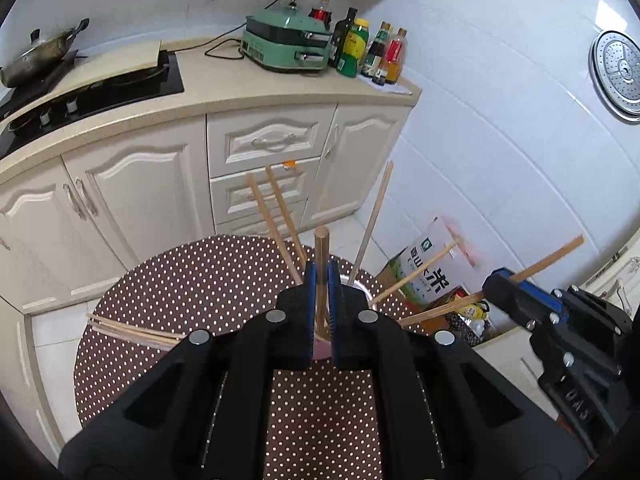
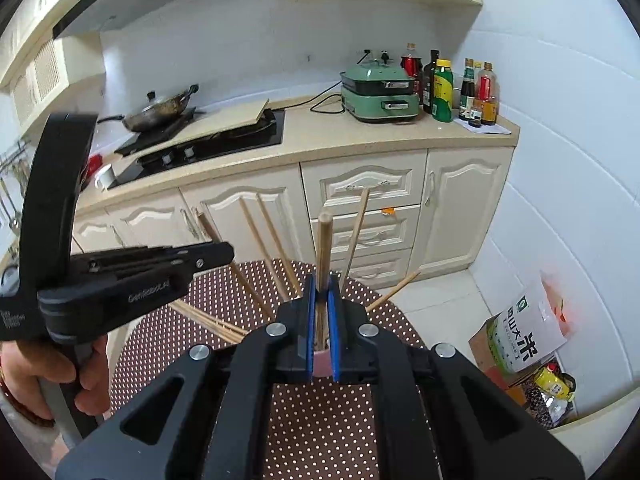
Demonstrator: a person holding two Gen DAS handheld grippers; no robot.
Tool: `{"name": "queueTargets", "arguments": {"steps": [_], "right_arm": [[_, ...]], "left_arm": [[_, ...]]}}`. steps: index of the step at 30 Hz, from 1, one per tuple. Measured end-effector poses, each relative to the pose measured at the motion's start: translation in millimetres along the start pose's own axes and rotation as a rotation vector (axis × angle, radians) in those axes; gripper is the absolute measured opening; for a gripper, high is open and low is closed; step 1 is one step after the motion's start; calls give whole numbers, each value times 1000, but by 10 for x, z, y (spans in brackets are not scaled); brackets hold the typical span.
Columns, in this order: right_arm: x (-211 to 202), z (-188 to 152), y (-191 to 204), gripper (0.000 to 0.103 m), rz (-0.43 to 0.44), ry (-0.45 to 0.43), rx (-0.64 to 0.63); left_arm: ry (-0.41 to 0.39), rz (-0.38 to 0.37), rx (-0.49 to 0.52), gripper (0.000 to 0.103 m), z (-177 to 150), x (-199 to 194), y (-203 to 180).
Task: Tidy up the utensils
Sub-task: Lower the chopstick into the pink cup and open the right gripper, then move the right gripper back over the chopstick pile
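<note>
The left gripper (image 1: 321,276) has its jaws narrowed on one chopstick (image 1: 321,264), which stands upright between the blue pads (image 1: 310,312), its round end rising just above them. Below the jaws a pink cup (image 1: 322,350) shows in the gap, on the dotted desk (image 1: 192,280). More chopsticks fan out around the jaws: two (image 1: 280,216) lean up and to the left just beyond them, one (image 1: 374,224) leans up to the right, and a bundle (image 1: 132,330) lies low to the left, sticking out past the desk edge. To the right of the jaws the right gripper (image 1: 498,280) shows side-on with a chopstick (image 1: 552,258) sticking out of its tip.

In the right wrist view, that gripper (image 2: 321,288) likewise has narrow jaws closed on an upright chopstick (image 2: 323,248), with the pink cup (image 2: 321,360) in the gap beneath. Whether the sticks' lower ends all sit in the cup is hard to tell, since the jaws cover it. Leaning sticks (image 2: 268,248) stand just left of the jaws and one (image 2: 358,232) just right. Far left, a hand (image 2: 28,372) grips the handle of the other gripper.
</note>
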State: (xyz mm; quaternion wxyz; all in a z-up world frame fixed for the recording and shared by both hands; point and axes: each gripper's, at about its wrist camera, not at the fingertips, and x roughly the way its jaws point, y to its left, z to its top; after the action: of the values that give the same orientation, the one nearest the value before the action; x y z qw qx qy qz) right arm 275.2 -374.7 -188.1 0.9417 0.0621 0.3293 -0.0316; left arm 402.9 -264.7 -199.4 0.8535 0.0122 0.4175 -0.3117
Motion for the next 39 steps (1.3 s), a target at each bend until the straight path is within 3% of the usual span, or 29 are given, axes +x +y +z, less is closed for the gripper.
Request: {"name": "queueTargets", "arguments": {"steps": [25, 27, 28, 29, 30, 39], "right_arm": [[356, -212, 107, 5, -3, 121, -19], [406, -234, 111, 5, -3, 138, -21], [413, -253, 123, 5, -2, 143, -19], [420, -262, 128, 5, 0, 147, -16], [428, -265, 132, 5, 2, 150, -13], [377, -286, 194, 7, 11, 148, 2]], "left_arm": [[105, 0, -21, 7, -189, 157, 61], [122, 2, -18, 12, -193, 169, 60], [124, 3, -13, 24, -198, 162, 56], [123, 5, -9, 46, -204, 151, 56], [116, 10, -8, 56, -212, 122, 55], [92, 2, -10, 59, -232, -50, 95]]}}
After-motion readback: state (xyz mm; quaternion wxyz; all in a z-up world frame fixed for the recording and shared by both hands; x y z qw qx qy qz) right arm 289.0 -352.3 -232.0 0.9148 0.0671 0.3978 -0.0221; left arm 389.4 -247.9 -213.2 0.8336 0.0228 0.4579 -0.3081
